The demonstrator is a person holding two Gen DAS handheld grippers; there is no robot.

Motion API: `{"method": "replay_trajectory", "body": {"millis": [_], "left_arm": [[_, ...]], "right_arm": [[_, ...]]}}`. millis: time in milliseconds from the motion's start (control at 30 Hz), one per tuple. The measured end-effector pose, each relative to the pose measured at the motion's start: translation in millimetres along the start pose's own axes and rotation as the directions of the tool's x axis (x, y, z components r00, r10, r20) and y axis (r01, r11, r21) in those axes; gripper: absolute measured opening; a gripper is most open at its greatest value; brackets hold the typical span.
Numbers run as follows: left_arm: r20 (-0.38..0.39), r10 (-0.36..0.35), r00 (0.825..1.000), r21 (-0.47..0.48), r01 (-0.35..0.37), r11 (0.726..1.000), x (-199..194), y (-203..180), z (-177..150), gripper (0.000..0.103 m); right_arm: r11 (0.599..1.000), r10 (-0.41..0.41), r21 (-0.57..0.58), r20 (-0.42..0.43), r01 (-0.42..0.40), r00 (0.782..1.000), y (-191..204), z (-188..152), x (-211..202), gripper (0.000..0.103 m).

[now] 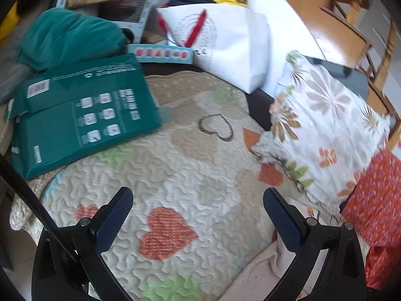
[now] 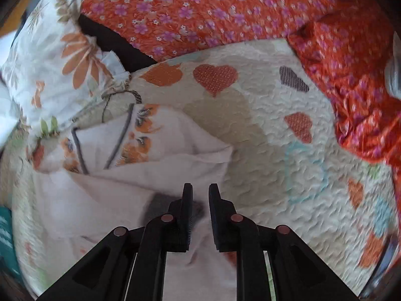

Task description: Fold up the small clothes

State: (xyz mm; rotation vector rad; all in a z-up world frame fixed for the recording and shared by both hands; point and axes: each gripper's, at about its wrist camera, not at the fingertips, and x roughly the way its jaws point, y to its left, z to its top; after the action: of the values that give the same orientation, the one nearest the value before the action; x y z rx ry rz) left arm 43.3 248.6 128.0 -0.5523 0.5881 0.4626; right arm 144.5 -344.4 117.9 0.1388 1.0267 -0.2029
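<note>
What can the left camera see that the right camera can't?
Only the left wrist view shows the green package, white paper bag, teal cloth and the wide-open left gripper. Only the right wrist view shows the nearly closed right gripper over the pale garment. Both show the heart quilt, floral pillow and red flowered fabric.

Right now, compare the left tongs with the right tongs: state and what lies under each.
The left tongs are spread wide open; the right tongs are nearly closed, with a narrow gap showing and nothing visibly clamped. The left tongs hang over bare heart-patterned quilt; the right tongs sit over the pale pink garment. Both are black and point across the same quilt.
</note>
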Motion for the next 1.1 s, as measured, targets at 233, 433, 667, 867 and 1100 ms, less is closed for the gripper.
{"method": "replay_trajectory", "body": {"millis": [233, 433, 667, 867, 1100], "left_arm": [[-0.045, -0.025, 0.999, 0.049, 0.027, 0.998, 12.3, -32.2, -12.0, 0.103], [-0.061, -0.029, 0.998, 0.113, 0.036, 0.993, 18.4, -56.6, -22.6, 0.103], [-0.086, -0.031, 0.996, 0.134, 0.043, 0.99, 25.9, -68.3, -28.8, 0.103], [-0.122, -0.037, 0.992, 0.146, 0.055, 0.988, 33.6, -78.0, -36.3, 0.103], [-0.141, -0.047, 0.989, 0.165, 0.07, 0.984, 37.5, -86.9, -42.8, 0.103]], "right_arm": [[0.945, 0.067, -0.325, 0.11, -0.028, 0.992, 51.8, -28.9, -17.4, 0.045], [0.784, 0.029, -0.62, 0.07, 0.021, 0.997, 101.7, -69.3, 12.4, 0.049], [0.812, -0.017, -0.582, 0.041, 0.038, 0.999, 74.8, -67.8, 34.3, 0.004], [0.886, 0.169, -0.434, -0.023, -0.162, 0.985, 59.0, -42.0, -9.0, 0.003], [0.815, 0.577, -0.062, -0.018, -0.577, 0.817, 25.0, 5.4, -60.6, 0.003]]}}
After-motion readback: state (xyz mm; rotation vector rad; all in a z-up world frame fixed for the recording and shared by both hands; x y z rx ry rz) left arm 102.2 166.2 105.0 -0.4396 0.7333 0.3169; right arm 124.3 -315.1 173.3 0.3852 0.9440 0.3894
